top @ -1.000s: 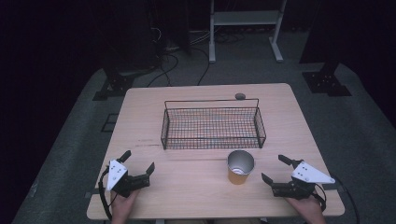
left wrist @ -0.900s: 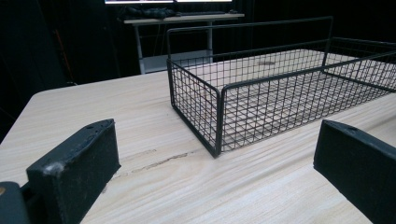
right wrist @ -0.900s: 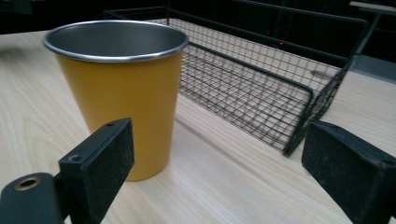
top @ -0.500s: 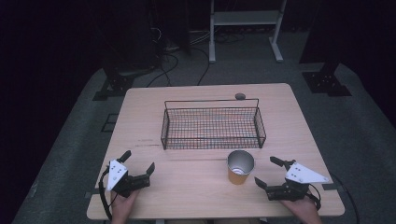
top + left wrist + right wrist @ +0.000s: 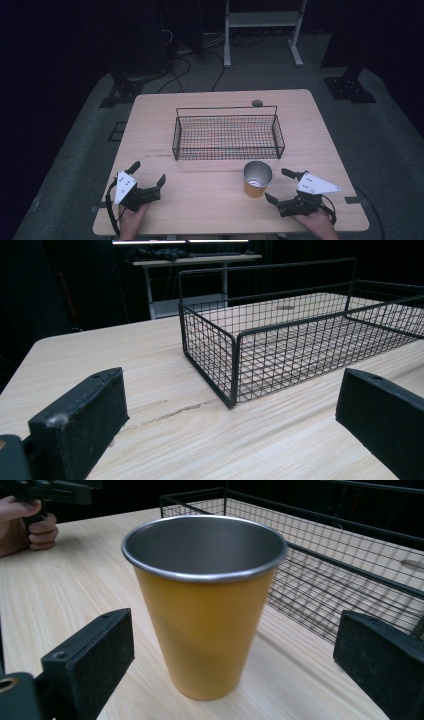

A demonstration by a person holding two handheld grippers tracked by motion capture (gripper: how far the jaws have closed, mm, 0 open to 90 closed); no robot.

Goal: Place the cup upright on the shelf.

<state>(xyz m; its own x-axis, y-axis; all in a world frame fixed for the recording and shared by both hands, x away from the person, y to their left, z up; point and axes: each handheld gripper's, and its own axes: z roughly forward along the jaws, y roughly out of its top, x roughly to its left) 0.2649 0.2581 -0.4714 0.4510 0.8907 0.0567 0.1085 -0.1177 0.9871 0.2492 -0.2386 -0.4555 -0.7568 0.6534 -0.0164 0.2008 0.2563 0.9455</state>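
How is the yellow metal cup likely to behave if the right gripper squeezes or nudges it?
The yellow metal cup looks rigid, so probably won't deform. Its smooth, tapered wall may slide upward between the right gripper jaws. Narrow base, wide rim: a high push could tip it.

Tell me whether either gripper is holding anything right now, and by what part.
Nothing is held. The right gripper is open with the yellow metal cup standing between its jaws, untouched. The left gripper is open over bare table.
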